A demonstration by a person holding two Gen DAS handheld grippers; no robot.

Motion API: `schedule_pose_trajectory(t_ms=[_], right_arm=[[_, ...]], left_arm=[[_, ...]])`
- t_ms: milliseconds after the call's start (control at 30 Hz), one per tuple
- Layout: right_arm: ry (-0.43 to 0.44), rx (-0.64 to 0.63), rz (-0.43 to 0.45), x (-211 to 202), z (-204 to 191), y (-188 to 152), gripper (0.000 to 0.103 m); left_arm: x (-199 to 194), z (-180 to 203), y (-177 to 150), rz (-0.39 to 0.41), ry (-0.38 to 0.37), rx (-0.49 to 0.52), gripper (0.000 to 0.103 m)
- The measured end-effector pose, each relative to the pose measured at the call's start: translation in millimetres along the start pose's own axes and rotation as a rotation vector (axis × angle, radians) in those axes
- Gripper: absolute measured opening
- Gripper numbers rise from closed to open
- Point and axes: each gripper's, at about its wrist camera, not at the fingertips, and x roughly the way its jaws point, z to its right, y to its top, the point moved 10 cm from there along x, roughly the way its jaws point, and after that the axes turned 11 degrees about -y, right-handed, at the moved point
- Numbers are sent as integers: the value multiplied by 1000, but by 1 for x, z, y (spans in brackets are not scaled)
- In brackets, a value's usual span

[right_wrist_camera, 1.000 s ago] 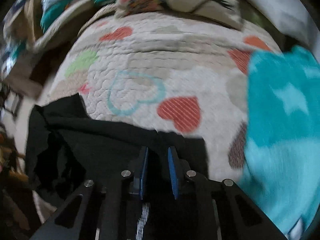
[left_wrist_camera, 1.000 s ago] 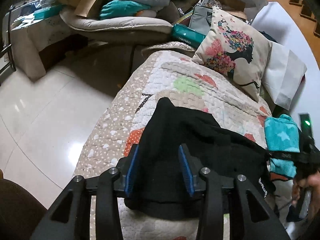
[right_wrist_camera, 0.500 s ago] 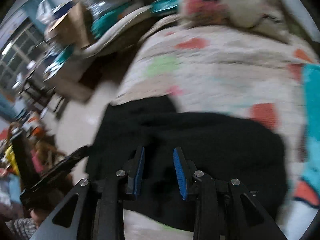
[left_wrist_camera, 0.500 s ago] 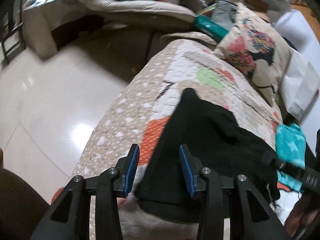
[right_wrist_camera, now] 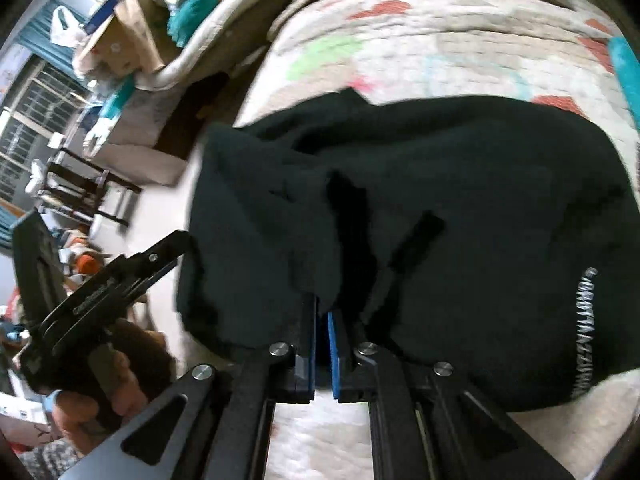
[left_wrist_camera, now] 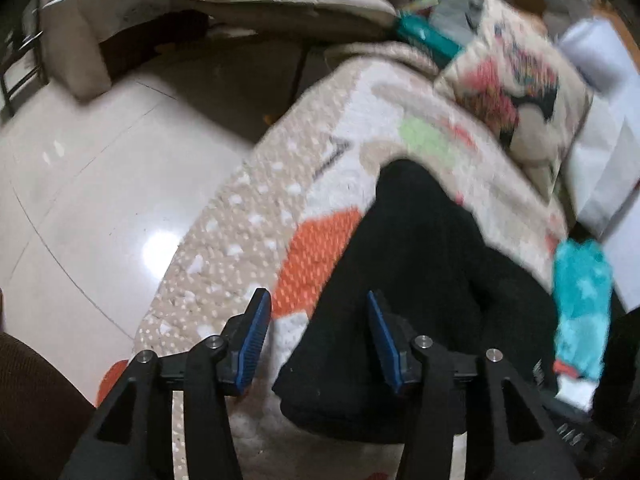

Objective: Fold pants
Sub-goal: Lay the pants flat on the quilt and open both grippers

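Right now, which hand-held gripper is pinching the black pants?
The right hand-held gripper: shut on a fold of the black pants. The left hand-held gripper stands open.

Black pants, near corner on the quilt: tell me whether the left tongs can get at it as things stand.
Probably yes. The left tongs stand open, having just widened, right over the near corner of the black pants on the quilt, and nothing lies between the blue pads and the cloth.

Left gripper (left_wrist_camera: 318, 336): pointing steeply down, jaws apart, having just widened; nothing pressed between the blue pads (left_wrist_camera: 256, 330). Right gripper (right_wrist_camera: 322, 334): also angled down, jaws just closed, pinching a fold of black fabric.
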Motion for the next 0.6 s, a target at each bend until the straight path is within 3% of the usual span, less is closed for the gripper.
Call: schedule_pose_trajectory(t_ms=[100,267,300,367,400,500,600], right_arm=[[22,50,-11,-4,6,2,15],[-38,66,119,-37,23,18,18],[-49,100,154,-45,35,20,21],[-71,212,217,-61,67,14,40],[-77,284,247,-66,85,9,43],[-67,428,285,-76,119,-9,44],[-48,520,295,-78,135,-23,44]], left_arm=[[14,-4,-11,-69,36,21,53],[13,-8,-11,-57,57,15,60],[11,-7,-11,-51,56,16,60],[5,-1,-6,-18,37,29,60],[-2,4,-2,14,17,42,60],[-16,19,5,69,-13,87,60],[-23,47,5,31,-70,135,60]])
